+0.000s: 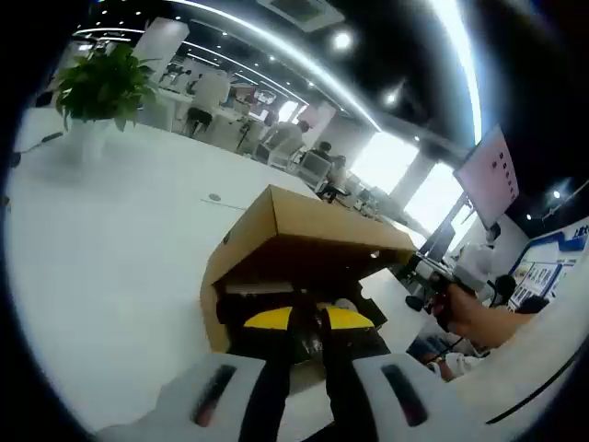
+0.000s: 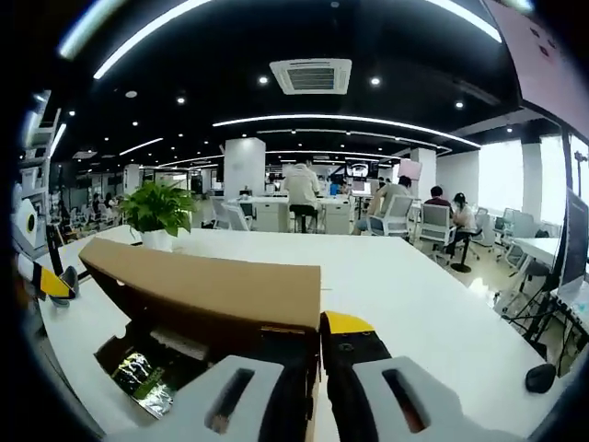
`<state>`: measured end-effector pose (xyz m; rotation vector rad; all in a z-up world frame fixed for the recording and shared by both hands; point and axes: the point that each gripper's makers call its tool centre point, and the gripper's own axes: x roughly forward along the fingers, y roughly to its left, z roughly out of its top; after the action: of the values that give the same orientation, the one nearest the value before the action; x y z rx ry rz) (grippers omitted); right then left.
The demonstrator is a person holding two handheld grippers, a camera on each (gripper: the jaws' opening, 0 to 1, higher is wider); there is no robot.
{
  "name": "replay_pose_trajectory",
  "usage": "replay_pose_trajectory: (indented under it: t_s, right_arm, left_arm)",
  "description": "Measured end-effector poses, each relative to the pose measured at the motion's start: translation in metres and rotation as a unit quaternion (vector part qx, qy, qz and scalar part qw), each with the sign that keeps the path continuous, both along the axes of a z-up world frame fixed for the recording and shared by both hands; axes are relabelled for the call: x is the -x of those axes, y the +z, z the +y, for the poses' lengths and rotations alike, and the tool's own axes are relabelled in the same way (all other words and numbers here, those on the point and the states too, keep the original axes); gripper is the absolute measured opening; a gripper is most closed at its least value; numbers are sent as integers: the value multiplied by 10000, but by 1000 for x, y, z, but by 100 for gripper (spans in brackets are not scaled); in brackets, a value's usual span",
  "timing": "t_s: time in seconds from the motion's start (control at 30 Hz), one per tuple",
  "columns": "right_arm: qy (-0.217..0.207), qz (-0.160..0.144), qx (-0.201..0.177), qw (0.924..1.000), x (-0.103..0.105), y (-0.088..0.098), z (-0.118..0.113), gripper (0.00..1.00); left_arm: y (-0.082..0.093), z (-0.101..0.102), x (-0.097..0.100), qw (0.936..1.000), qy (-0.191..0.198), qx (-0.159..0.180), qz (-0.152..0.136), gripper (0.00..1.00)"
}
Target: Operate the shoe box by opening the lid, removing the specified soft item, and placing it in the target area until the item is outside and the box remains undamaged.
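While the box (image 1: pixel 304 249) sits on the white tabletop (image 1: pixel 120 239) with its lid (image 2: pixel 207 287) raised partway, its dark inside holds something shiny and crinkled (image 2: pixel 138 373), too dim to name. The right hand-held gripper (image 2: pixel 317 387) has its jaws close together on the lid's front edge. The left hand-held gripper (image 1: pixel 304 382) reaches into the box mouth, jaws near together; whether they grasp anything cannot be told.

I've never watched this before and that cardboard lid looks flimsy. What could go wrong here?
The lid is raised, with the right hand-held gripper at its edge; pulling harder might crease or tear the cardboard. It may also drop shut if let go. The left hand-held gripper sits at the box opening, so it might snag the wall.
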<state>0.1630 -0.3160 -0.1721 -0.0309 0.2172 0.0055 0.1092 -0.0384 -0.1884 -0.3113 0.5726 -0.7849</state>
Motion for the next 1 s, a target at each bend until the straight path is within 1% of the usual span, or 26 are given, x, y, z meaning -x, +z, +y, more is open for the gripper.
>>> replay_pose_trajectory:
  t_s: [0.03,0.07,0.1,0.13,0.17,0.2,0.23,0.27,0.3,0.33,0.37,0.43,0.47,0.5,0.53,0.57,0.6,0.63,0.7,0.77,0.83,0.87,0.9,0.93,0.97,1.0]
  right_arm:
    - [18,46,-17,10000,-1,0,0,3]
    - [11,231,-81,9997,0,-5,0,3]
    - [-98,614,-144,9980,3,-14,-2,6]
    - [-100,686,-273,9972,2,-17,0,7]
    - [-26,561,-158,9983,-1,-13,2,6]
    - [-12,566,-60,9984,-1,-14,4,5]
    - [-40,467,248,9986,-1,-10,3,5]
    - [-16,346,362,9987,-2,-6,4,4]
    - [-8,169,563,9983,-4,-1,2,3]
    - [29,-45,736,9973,-6,5,2,3]
    - [-19,-384,647,9972,-8,15,2,3]
    - [10,-532,572,9969,-9,21,4,8]
    - [7,-581,413,9975,-11,24,5,9]
    - [24,-563,353,9978,-11,24,6,8]
    - [33,-512,435,9977,-14,24,5,8]
    - [21,-494,491,9976,-15,24,4,7]
    - [-15,-512,466,9976,-17,25,2,5]
    - [-45,-507,423,9978,-18,25,0,3]
    - [-61,-490,459,9977,-22,26,-3,0]
    - [-39,-457,279,9986,-26,27,-2,0]
    - [-34,-446,167,9989,-28,28,-2,0]
    - [-60,-421,66,9991,-30,28,-3,0]
    - [-53,-371,-16,9993,-30,28,-3,0]
    - [-38,-350,-2,9994,-31,28,-3,0]
    - [-19,-303,-14,9995,-32,28,-3,0]
    - [-16,-258,-44,9997,-32,28,-3,0]
  left_arm:
    - [5,0,-2,9999,61,116,39,11]
    - [11,0,-5,9995,107,277,-50,13]
    - [19,-2,-8,9988,114,456,-167,15]
    - [20,-1,-10,9989,70,373,-280,18]
    - [19,0,-13,9988,45,166,-456,20]
    - [17,-1,-12,9988,-53,21,-495,21]
    - [13,-2,-10,9987,-181,-150,-449,23]
    - [11,-3,-9,9986,-248,-201,-432,25]
    - [10,-4,-9,9971,-382,-255,-611,25]
    - [10,-5,-8,9963,-440,-291,-681,25]
    - [6,-6,-5,9945,-593,-429,-748,26]
    - [-3,-5,-3,9924,-740,-669,-721,28]
    - [-9,-5,-3,9919,-758,-748,-692,29]
    - [-11,-5,-5,9941,-639,-690,-540,28]
    - [-13,-11,3,9934,-867,-654,-373,28]
    - [-14,-14,4,9923,-968,-651,-423,31]
    - [-16,-16,4,9906,-1033,-756,-487,34]
    - [-23,-18,7,9870,-1239,-910,-463,38]
    - [-33,-18,8,9824,-1421,-1135,-428,43]
    - [-39,-20,7,9801,-1536,-1171,-449,40]
    - [-46,-23,12,9802,-1718,-980,-129,34]
    - [-49,-22,11,9801,-1714,-997,-103,33]
    - [-50,-22,9,9800,-1693,-1036,-160,33]
    - [-55,-23,11,9721,-1940,-1267,-361,33]
    - [-59,-23,12,9672,-2061,-1426,-412,33]
    - [-64,-22,14,9591,-2202,-1699,-533,33]
